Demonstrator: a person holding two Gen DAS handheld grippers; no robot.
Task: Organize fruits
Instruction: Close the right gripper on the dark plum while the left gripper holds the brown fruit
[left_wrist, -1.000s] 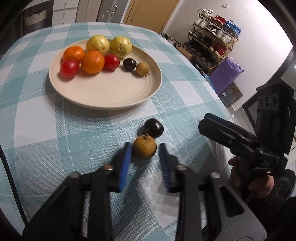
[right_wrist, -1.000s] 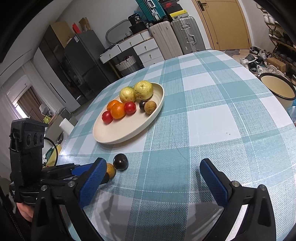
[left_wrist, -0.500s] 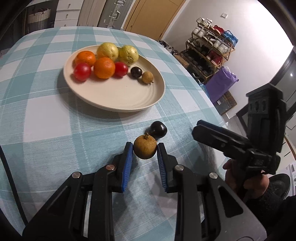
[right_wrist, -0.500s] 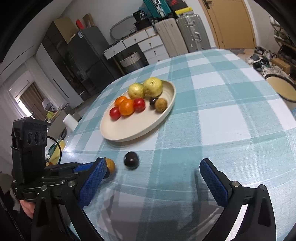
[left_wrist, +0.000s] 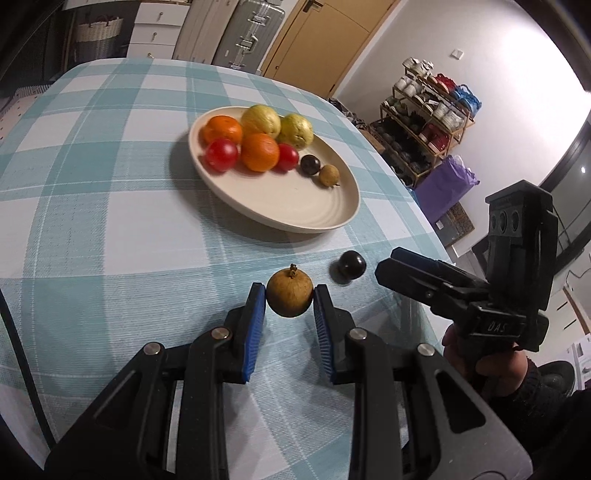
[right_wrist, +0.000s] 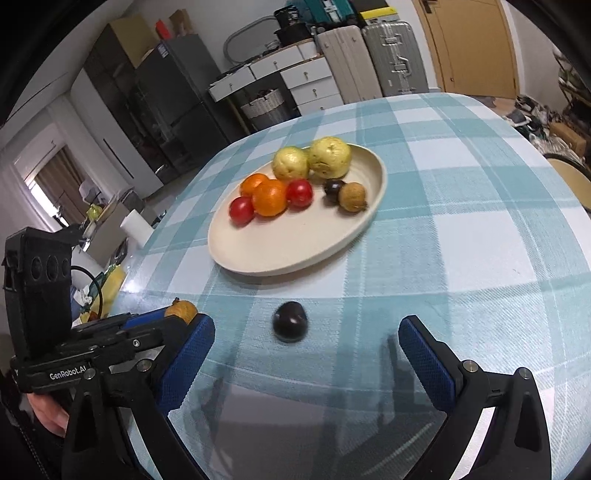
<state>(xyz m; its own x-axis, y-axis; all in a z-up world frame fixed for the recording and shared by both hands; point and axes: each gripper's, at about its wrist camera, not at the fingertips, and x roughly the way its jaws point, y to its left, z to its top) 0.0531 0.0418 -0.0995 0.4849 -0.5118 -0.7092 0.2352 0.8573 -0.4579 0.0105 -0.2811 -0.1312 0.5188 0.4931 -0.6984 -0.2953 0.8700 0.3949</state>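
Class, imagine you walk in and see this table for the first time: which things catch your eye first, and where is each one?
The cream plate stands on the checked tablecloth, its far side lined with bright fruit: oranges, red tomatoes and yellow-green guavas. Nearer, the left gripper is shut on a small brown fruit. A dark round fruit lies alone on the cloth, ahead of the open right gripper.

A table (left_wrist: 92, 206) under a teal-and-white checked cloth carries everything; a cream plate (left_wrist: 295, 206) of fruit rests on it well ahead of both grippers; a dark round fruit (right_wrist: 290, 320) lies on the cloth just ahead of the right gripper (right_wrist: 306, 354), between its fingers' lines, and ahead-right of the left gripper (left_wrist: 289, 306).
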